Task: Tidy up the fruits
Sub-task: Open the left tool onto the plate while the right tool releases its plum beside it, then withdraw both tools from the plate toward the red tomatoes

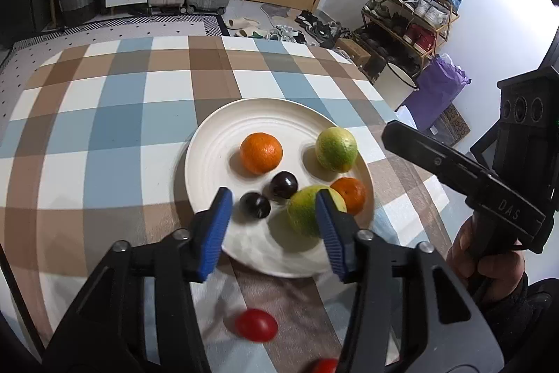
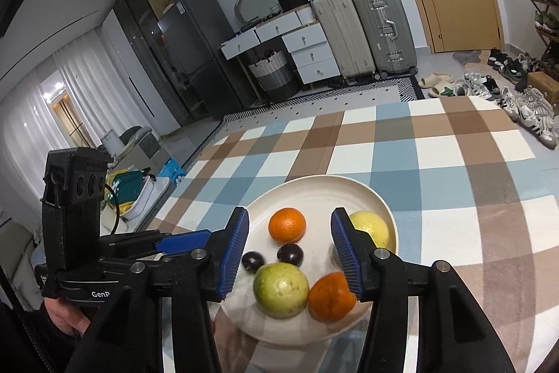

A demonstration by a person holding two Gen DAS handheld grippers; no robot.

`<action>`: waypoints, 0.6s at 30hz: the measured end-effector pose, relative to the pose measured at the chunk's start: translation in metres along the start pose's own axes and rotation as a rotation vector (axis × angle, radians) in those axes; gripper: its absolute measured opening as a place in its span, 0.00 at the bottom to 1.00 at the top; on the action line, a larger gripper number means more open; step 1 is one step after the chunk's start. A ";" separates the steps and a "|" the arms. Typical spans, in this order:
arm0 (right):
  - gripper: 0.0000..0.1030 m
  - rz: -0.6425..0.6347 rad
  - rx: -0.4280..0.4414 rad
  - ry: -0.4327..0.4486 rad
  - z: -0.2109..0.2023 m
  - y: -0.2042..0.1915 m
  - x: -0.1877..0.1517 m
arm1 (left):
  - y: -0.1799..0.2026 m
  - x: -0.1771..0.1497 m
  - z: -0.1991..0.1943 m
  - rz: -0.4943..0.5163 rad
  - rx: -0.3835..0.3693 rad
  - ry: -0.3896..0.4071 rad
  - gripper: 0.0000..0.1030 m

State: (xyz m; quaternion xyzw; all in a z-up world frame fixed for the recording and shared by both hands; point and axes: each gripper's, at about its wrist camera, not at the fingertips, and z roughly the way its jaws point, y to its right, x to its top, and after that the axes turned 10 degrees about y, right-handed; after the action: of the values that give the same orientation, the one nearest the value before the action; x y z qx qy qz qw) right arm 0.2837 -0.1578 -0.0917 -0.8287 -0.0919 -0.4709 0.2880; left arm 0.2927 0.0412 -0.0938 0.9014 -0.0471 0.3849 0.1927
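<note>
A white plate (image 1: 216, 135) on the checked tablecloth holds two oranges (image 1: 261, 152) (image 1: 349, 194), two green-yellow fruits (image 1: 336, 148) (image 1: 305, 210) and two dark plums (image 1: 284, 184) (image 1: 255, 205). My left gripper (image 1: 274, 226) is open and empty above the plate's near edge. A red tomato (image 1: 256, 325) lies on the cloth below it, another (image 1: 325, 366) at the frame's bottom. My right gripper (image 2: 290, 247) is open and empty over the plate (image 2: 314, 191), with the near green fruit (image 2: 281, 289) and near orange (image 2: 330, 296) under it.
The table (image 1: 104, 114) has a blue, brown and white checked cloth. The right gripper's body (image 1: 489, 184) and a hand show at the right of the left wrist view. Suitcases, drawers, a door and a shoe rack (image 1: 408, 13) stand behind.
</note>
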 end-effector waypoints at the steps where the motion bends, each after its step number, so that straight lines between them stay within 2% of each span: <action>1: 0.51 -0.003 -0.003 0.003 -0.004 -0.001 0.000 | 0.002 -0.002 -0.006 0.004 0.001 0.005 0.50; 4: 0.59 -0.010 -0.001 0.018 -0.017 -0.009 -0.001 | 0.009 -0.008 -0.023 0.021 0.014 0.022 0.51; 6: 0.59 -0.021 0.007 0.036 -0.028 -0.015 -0.001 | 0.013 -0.012 -0.036 0.027 0.020 0.033 0.52; 12: 0.72 -0.057 0.028 0.098 -0.063 -0.037 -0.002 | 0.026 -0.026 -0.075 0.041 0.046 0.081 0.65; 14: 0.76 -0.080 0.034 0.114 -0.075 -0.046 -0.004 | 0.030 -0.032 -0.087 0.046 0.068 0.093 0.75; 18: 0.81 -0.118 0.036 0.120 -0.091 -0.059 -0.011 | 0.036 -0.042 -0.114 0.049 0.085 0.137 0.79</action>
State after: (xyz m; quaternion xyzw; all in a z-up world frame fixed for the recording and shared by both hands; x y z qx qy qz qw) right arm 0.1868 -0.1594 -0.0424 -0.7869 -0.1318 -0.5341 0.2796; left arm 0.1781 0.0494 -0.0409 0.8789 -0.0394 0.4518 0.1477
